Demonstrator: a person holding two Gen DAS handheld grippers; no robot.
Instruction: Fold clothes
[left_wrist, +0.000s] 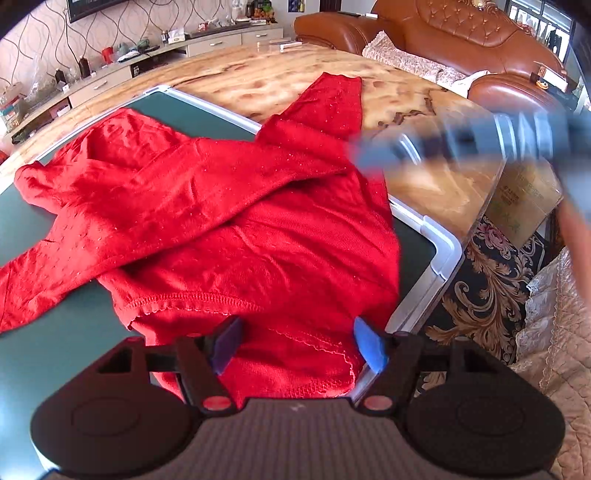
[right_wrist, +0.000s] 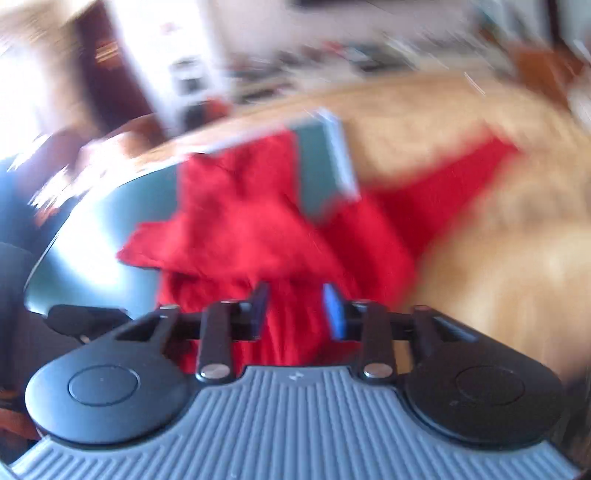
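- Red knit garment (left_wrist: 207, 206) lies rumpled on the green board (left_wrist: 192, 110), which sits on the wooden table (left_wrist: 258, 81); one sleeve (left_wrist: 332, 99) runs off the board's far edge onto the wood, and another part trails toward the left of your left wrist view.
- Its scalloped hem (left_wrist: 207, 299) lies crosswise just ahead of your left gripper (left_wrist: 295, 343), roughly parallel to the line between the two pads, with the body stretching away from you.
- Your left gripper is the nearer one: its fingers stand wide apart, the hem's lower fold showing between them; they clamp nothing, and whether a pad touches the cloth cannot be told.
- Your right gripper (right_wrist: 295, 310) also has its fingers apart with red cloth (right_wrist: 258, 221) seen through the gap, but its view is badly smeared, so contact cannot be judged. In the left view it shows only as a blur above the board's right edge.
- Nothing reads as a neat fold; the heap could be one awaiting spreading or one in mid-fold.
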